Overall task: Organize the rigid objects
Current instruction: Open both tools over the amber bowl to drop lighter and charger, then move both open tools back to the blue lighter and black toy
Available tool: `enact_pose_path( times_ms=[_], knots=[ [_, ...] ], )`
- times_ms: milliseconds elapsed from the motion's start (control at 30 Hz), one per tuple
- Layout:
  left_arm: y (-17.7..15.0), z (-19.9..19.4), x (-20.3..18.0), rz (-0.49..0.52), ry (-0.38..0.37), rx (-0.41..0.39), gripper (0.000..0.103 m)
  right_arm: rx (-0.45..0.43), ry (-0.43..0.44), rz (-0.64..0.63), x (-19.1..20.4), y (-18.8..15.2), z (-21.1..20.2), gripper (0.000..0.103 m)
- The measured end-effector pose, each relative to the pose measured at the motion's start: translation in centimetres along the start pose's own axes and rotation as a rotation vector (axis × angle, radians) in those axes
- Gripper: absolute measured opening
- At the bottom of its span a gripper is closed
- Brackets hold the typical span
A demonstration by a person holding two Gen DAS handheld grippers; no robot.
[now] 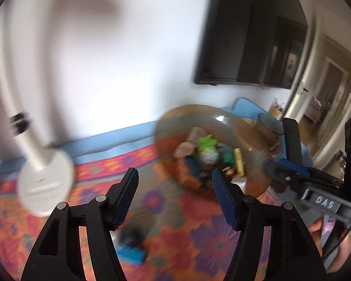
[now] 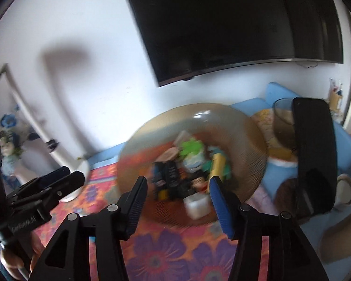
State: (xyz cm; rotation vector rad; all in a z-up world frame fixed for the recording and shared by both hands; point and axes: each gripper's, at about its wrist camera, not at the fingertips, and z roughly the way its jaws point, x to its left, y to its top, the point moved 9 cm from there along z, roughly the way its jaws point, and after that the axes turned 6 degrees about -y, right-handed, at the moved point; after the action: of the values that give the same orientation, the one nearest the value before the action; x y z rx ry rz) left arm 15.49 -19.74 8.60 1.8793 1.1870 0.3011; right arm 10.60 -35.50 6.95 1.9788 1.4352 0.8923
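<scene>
A wide brown glass bowl [image 1: 252,154] [image 2: 250,140] stands on the flowered cloth and holds several small toys: a green one [image 2: 190,148], a yellow stick [image 2: 218,165], a white block [image 2: 197,205]. Both views are blurred. My left gripper [image 1: 175,201] is open and empty, above the cloth left of the bowl. A dark and blue toy [image 1: 131,245] lies on the cloth below it. My right gripper [image 2: 177,201] is open and empty, just in front of the bowl's near rim. Each gripper shows in the other's view, the right one [image 1: 290,173] and the left one [image 2: 53,182].
A white lamp base [image 1: 46,182] stands on the cloth at the left. A dark remote [image 2: 313,154] stands upright right of the bowl, with a dark glass [image 2: 283,119] and a mug [image 2: 344,189] beside it. A wall-mounted TV [image 2: 234,23] hangs behind.
</scene>
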Motion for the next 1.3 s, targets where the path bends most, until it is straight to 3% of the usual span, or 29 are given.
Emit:
enact_pose_path(
  times_ms=[167, 267, 433, 533, 700, 733, 800, 900, 1067, 1300],
  knots=[
    [-3.9, -6.5, 4.4, -0.084, 0.023, -0.02, 0.063, 0.022, 0.074, -0.066, 4.5, -2.3, -1.8, 0.055],
    [-9.0, -9.4, 7.6, -0.127, 0.12, -0.029, 0.063, 0.047, 0.142, -0.134, 7.9, -5.1, -2.1, 0.055],
    [-16.3, -8.8, 11.3, -0.202, 0.22, 0.056, 0.063, 0.125, 0.096, -0.273, 11.3, -11.6, 1.0, 0.055],
    [-18.9, -7.4, 12.3, -0.196, 0.262, 0.095, 0.063, 0.183, 0.063, -0.326, 12.0, -14.9, 3.5, 0.055],
    [-19.5, -7.8, 12.5, -0.215, 0.229, 0.073, 0.063, 0.213, 0.065, -0.344, 11.9, -16.8, 4.5, 0.059],
    [-19.7, -7.9, 12.8, -0.226, 0.239, 0.068, 0.063, 0.209, 0.072, -0.342, 11.9, -16.8, 4.5, 0.063],
    [-20.0, -8.2, 13.1, -0.249, 0.236, 0.065, 0.065, 0.217, 0.075, -0.334, 11.9, -16.9, 4.8, 0.085],
    [-19.8, -8.8, 13.6, -0.292, 0.214, 0.039, 0.075, 0.216, 0.07, -0.318, 11.7, -16.9, 4.9, 0.085],
    [-19.7, -9.3, 14.2, -0.341, 0.194, -0.004, 0.075, 0.221, 0.064, -0.316, 11.6, -16.9, 4.9, 0.089],
    [-19.7, -9.0, 13.6, -0.302, 0.211, 0.013, 0.075, 0.225, 0.036, -0.329, 11.7, -17.2, 5.2, 0.092]
  ],
)
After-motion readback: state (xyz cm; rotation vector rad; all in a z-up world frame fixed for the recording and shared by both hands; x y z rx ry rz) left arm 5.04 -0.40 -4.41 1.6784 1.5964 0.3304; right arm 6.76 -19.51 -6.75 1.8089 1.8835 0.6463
